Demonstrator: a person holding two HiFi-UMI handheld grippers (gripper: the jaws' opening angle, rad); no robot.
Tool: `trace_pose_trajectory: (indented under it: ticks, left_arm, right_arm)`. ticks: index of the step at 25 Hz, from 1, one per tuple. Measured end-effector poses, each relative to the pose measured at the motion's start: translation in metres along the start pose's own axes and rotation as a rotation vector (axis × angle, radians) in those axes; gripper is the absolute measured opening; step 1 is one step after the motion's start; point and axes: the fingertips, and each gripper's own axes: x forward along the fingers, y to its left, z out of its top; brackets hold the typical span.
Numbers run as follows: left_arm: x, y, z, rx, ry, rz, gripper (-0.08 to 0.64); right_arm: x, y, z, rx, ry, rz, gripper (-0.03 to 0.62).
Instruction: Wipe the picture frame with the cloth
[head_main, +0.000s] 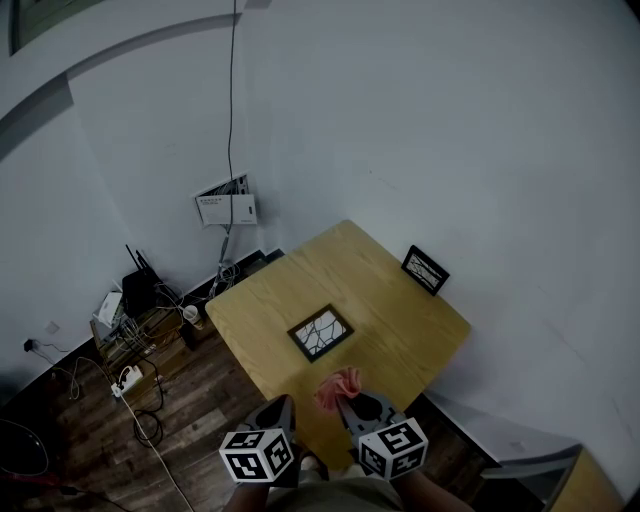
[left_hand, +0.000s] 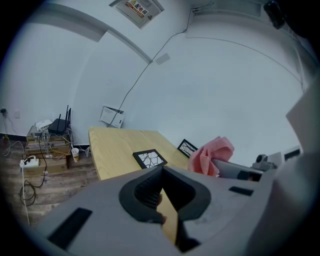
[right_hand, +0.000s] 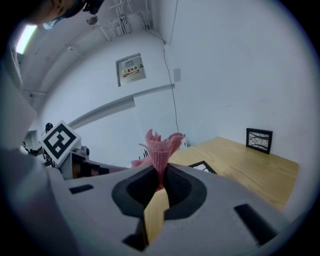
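Two tongs above near bench (head_main: 390, 300) edge. Right tongs (head_main: 347, 402) clamp pink cloth (head_main: 338, 386), bunch sticking out, ready to wipe. Left tongs (head_main: 284, 403) closed, empty, likely spare to steady. Picture frame (head_main: 321, 333) lies flat mid-bench, just beyond cloth. Second frame (head_main: 425, 270) upright, far right edge.

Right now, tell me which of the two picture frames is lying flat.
The middle frame lies flat, face up, on the table; the other frame stands upright at its edge by the wall.
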Motion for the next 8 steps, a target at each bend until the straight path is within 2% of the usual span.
trace_pose_trajectory:
  ticks: [8]
  left_arm:
    - [0.0041, -0.0006, -0.0002, 0.01, 0.006, 0.0, 0.003]
  right_arm:
    - [0.0021, -0.0023, 0.0006, 0.001, -0.011, -0.002, 0.017]
